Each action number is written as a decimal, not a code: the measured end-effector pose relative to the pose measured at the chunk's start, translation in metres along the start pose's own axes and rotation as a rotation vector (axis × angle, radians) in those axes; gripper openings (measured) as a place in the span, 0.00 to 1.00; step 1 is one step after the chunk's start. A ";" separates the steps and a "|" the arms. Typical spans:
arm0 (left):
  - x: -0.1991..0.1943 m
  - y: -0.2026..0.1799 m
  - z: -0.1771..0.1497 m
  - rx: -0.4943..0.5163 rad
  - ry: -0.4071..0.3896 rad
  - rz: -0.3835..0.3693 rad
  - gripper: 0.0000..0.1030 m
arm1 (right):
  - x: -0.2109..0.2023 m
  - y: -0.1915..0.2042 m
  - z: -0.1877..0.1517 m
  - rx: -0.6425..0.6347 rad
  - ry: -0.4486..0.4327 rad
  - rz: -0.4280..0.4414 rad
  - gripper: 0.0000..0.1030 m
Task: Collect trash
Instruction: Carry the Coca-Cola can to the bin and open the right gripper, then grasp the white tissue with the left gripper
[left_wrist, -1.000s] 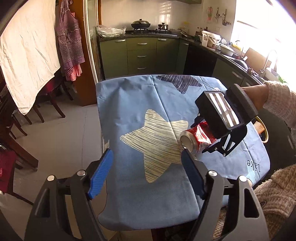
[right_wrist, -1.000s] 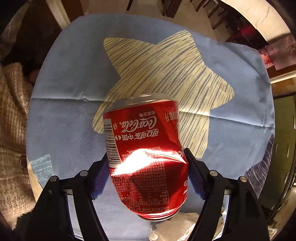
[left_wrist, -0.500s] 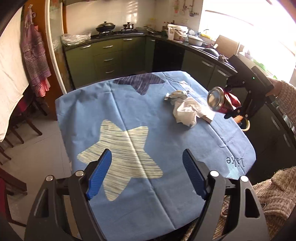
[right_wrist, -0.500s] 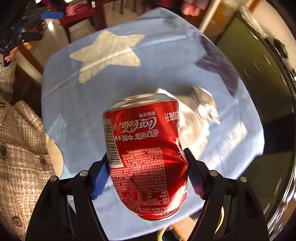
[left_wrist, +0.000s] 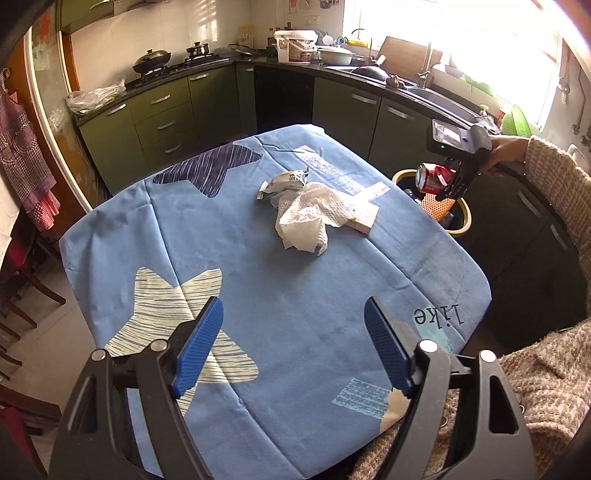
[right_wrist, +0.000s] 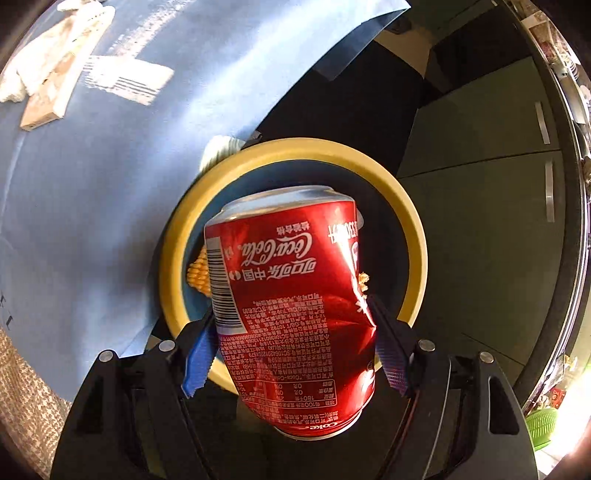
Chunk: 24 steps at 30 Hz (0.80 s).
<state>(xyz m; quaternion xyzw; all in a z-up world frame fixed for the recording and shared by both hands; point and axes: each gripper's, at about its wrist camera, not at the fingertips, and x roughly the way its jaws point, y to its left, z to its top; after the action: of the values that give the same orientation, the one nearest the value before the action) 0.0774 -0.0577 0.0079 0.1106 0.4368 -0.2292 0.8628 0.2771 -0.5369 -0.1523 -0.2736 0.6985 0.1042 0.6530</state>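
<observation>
My right gripper (right_wrist: 295, 354) is shut on a dented red Coca-Cola can (right_wrist: 291, 310) and holds it right above a yellow-rimmed trash bin (right_wrist: 413, 236) beside the table. In the left wrist view the right gripper (left_wrist: 448, 181) holds the can (left_wrist: 430, 178) over the bin (left_wrist: 461, 221) past the table's right edge. My left gripper (left_wrist: 293, 350) is open and empty above the near part of the blue tablecloth (left_wrist: 258, 266). A crumpled white paper towel (left_wrist: 310, 218), a snack wrapper (left_wrist: 286, 181) and a flat cardboard box (left_wrist: 364, 218) lie on the table.
Orange mesh trash (right_wrist: 197, 277) lies inside the bin. Dark green kitchen cabinets (left_wrist: 177, 118) and a counter with a sink run behind and to the right of the table. Wooden chairs (left_wrist: 22, 280) stand at the left. My sleeve (left_wrist: 535, 376) is at the near right.
My right gripper has carried the can from above the table out to the right, over the trash bin. My left gripper has drawn back and turned right, bringing the trash on the table into view.
</observation>
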 end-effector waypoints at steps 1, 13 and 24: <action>0.001 0.000 0.000 -0.001 0.006 -0.001 0.72 | 0.006 -0.002 0.006 0.014 0.019 0.001 0.72; 0.020 -0.002 0.005 0.019 0.049 -0.031 0.73 | -0.035 -0.013 -0.013 0.121 -0.164 0.086 0.93; 0.099 -0.024 0.052 0.124 0.093 -0.105 0.73 | -0.072 0.007 -0.101 0.197 -0.387 0.139 0.93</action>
<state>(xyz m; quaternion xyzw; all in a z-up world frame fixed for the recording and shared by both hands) 0.1524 -0.1283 -0.0405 0.1514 0.4663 -0.2953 0.8200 0.1872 -0.5642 -0.0713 -0.1348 0.5841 0.1310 0.7896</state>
